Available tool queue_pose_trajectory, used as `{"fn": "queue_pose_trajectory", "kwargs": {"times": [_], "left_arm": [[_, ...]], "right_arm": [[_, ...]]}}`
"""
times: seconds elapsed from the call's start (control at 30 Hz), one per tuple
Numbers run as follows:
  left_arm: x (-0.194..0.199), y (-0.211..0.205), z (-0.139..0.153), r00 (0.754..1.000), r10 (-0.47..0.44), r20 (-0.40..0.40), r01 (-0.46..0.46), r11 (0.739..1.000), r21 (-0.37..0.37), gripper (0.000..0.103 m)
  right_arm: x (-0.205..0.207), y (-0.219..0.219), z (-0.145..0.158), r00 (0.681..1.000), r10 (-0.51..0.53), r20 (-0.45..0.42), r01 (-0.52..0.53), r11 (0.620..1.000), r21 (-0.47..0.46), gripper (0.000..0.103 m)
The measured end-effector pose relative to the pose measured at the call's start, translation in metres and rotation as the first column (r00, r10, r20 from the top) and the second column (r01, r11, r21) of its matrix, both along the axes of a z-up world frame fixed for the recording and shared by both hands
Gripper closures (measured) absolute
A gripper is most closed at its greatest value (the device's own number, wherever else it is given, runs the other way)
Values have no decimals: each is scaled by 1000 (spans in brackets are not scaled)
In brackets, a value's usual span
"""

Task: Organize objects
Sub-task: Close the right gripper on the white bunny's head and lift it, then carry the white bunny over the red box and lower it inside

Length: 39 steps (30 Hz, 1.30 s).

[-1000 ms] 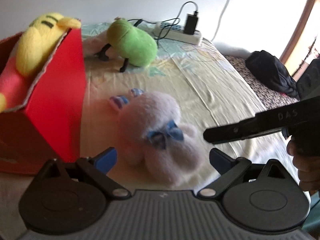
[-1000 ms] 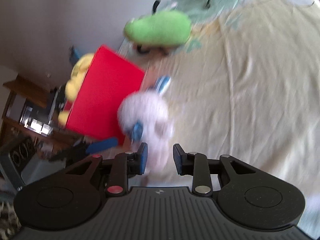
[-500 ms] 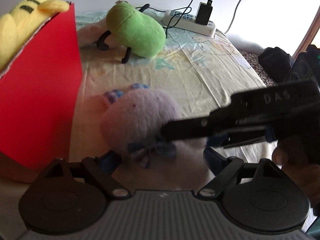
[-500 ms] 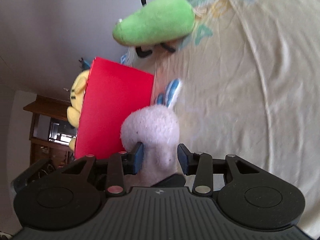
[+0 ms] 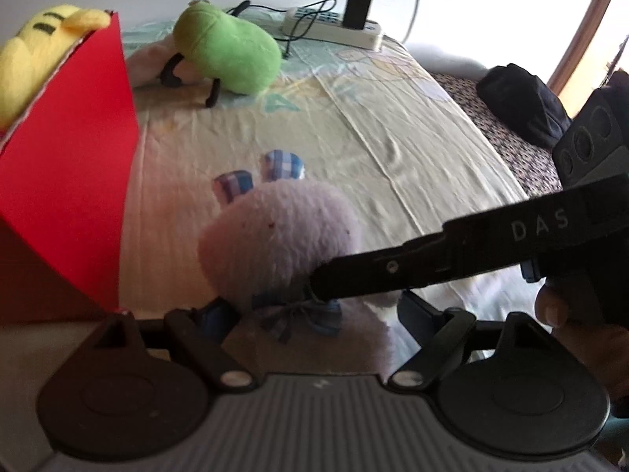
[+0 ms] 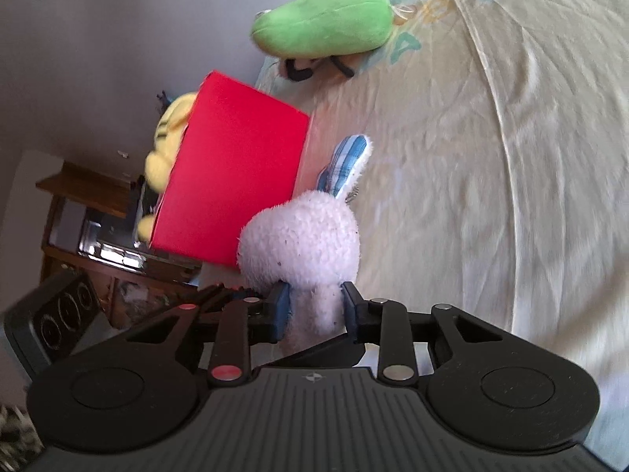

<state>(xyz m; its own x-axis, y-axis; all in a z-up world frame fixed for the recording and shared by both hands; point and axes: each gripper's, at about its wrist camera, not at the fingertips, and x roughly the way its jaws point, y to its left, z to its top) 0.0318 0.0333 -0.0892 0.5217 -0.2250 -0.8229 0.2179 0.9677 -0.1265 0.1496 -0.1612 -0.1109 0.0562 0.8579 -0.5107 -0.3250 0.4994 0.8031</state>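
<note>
A pale lilac plush bunny (image 5: 275,236) with checked blue ears and a blue bow sits upright on the bed sheet beside a red box (image 5: 67,181). My right gripper (image 6: 314,308) is shut on the bunny (image 6: 302,236) just under its head; its black finger (image 5: 432,259) reaches in from the right. My left gripper (image 5: 314,310) stands open, its blue pads either side of the bunny's lower body, apart from it. A yellow plush (image 5: 39,47) lies in the box. A green plush (image 5: 232,51) stands further back.
A white power strip (image 5: 334,27) with a black charger and cables lies at the bed's far edge. A black bag (image 5: 523,106) rests at the right. Beyond the red box (image 6: 236,169) is a wooden cabinet (image 6: 90,196). A pink plush (image 5: 149,59) lies behind the green one.
The right gripper came in from the right and closed on the bunny under its head. The bunny now stands more upright. The left gripper moved closer, still open.
</note>
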Motion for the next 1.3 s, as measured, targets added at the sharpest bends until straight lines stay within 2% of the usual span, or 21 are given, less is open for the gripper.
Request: {"fn": "queue_pose_trajectory", "kwargs": {"times": [0.13,0.4,0.67,0.9,1.03,1.2,1.3], "left_arm": [[-17,-2,11,1000,-10,20,9,1000,19,17],[-44,9,48,993,-7,115,2,999,42,17],[-55,31,87,968,-78,238,71,997,39,17],[-56,74,122,932,-161,324,161,987,26,17],[-62,107,138,910,-173,378,183,983,9,16],[-60,156,152,901,-157,404,187,982,-35,16],[-59,180,155,896,-147,419,175,984,-29,16]], "right_arm": [[-18,5,15,998,20,63,-20,1000,-5,72],[-36,21,50,987,33,159,-38,999,29,72],[-52,38,90,958,-33,284,16,998,61,72],[-67,68,115,925,-165,342,129,983,127,72],[-72,95,127,908,-214,359,166,973,162,72],[-73,138,136,888,-246,389,186,965,186,72],[-72,164,137,885,-258,387,192,960,203,72]]}}
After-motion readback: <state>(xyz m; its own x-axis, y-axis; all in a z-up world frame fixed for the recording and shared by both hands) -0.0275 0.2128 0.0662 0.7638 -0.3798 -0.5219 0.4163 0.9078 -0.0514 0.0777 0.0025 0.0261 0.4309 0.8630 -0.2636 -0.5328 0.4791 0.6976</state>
